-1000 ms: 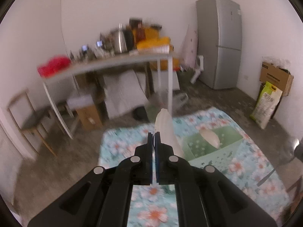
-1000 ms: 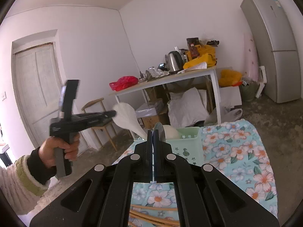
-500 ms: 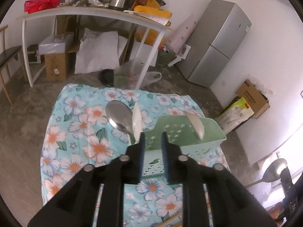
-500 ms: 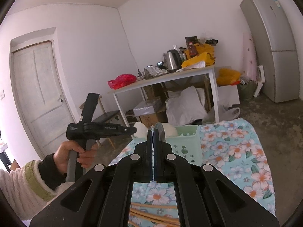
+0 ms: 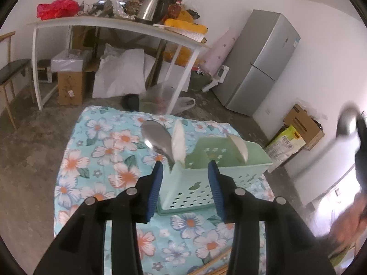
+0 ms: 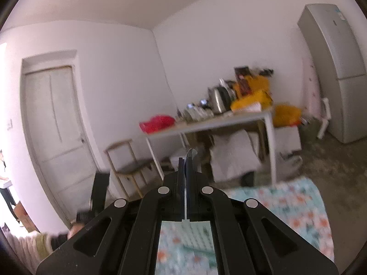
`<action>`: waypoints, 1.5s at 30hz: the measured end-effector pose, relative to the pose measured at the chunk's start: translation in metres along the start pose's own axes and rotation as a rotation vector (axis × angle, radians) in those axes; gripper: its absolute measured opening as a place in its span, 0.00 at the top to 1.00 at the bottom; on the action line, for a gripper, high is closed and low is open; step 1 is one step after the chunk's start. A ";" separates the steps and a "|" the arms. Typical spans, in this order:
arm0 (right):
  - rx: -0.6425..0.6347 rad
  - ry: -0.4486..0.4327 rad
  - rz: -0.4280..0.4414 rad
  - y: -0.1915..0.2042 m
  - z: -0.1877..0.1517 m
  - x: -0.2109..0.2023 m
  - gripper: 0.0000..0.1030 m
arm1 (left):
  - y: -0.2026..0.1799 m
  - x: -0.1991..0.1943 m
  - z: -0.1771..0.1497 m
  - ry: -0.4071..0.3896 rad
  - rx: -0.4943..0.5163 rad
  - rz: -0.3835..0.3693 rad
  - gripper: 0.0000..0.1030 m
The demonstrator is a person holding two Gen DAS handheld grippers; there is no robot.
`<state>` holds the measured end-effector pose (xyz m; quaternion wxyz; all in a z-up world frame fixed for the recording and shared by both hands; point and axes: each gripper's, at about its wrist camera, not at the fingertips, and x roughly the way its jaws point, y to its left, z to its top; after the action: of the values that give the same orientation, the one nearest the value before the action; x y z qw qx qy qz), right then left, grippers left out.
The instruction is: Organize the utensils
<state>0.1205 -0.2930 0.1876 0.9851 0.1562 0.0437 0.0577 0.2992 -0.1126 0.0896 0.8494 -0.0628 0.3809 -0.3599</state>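
Observation:
A pale green basket (image 5: 190, 190) stands on the floral cloth (image 5: 103, 160). A white spoon (image 5: 179, 142) and a metal spoon (image 5: 156, 137) stand in its left corner, and another white spoon (image 5: 239, 145) leans in its right part. My left gripper (image 5: 185, 168) hovers just above the basket's near wall. Its jaws are opening, the blue pads (image 5: 156, 183) touch nothing and no utensil is between them. My right gripper (image 6: 185, 160) is shut on a metal spoon (image 6: 191, 157), held edge-on. That spoon (image 5: 346, 123) shows blurred at the right of the left wrist view.
Wooden chopsticks (image 5: 218, 263) lie on the cloth at the near edge. Beyond the cloth stand a cluttered white table (image 5: 114, 23), a grey fridge (image 5: 259, 68), a wooden chair (image 6: 128, 160), cardboard boxes (image 5: 302, 126) and a closed door (image 6: 55, 126).
My left gripper tipped down over the basket, opened and let go of the white spoon, which now stands in the basket. My right gripper rose with its metal spoon.

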 end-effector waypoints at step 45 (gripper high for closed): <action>-0.095 0.506 -0.063 -0.027 -0.066 0.121 0.40 | -0.016 0.034 -0.010 -0.141 0.135 0.308 0.52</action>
<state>0.2365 -0.2827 0.1084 0.9503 0.0888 0.2909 0.0661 0.2990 -0.1450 0.0678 0.9213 0.0283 0.3006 -0.2452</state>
